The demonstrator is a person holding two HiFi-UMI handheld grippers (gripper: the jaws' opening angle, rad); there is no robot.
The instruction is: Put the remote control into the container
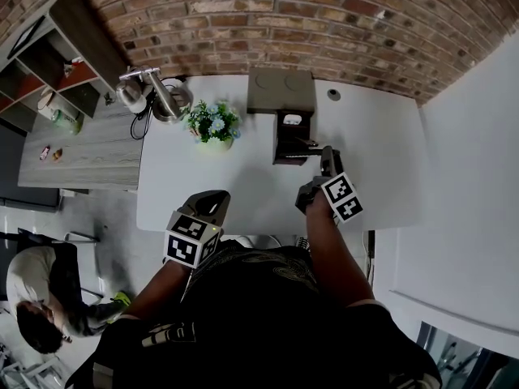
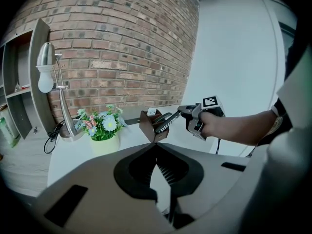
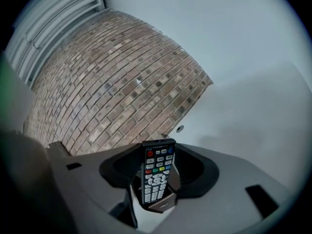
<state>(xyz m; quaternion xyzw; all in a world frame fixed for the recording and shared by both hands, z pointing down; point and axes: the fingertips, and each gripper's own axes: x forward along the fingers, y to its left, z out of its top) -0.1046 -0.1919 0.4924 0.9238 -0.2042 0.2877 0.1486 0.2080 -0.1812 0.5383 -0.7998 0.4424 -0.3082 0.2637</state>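
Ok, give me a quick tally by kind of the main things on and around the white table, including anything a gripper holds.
Remote control: 1, held in the right gripper
Container: 1
Flower pot: 1
Desk lamp: 1
Grey box: 1
Total: 5

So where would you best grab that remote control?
Around its lower half, pinching the two long edges and coming from its bottom end, as the right claw does. The remote control is long and slim, so its top end stays free to slide into the box.
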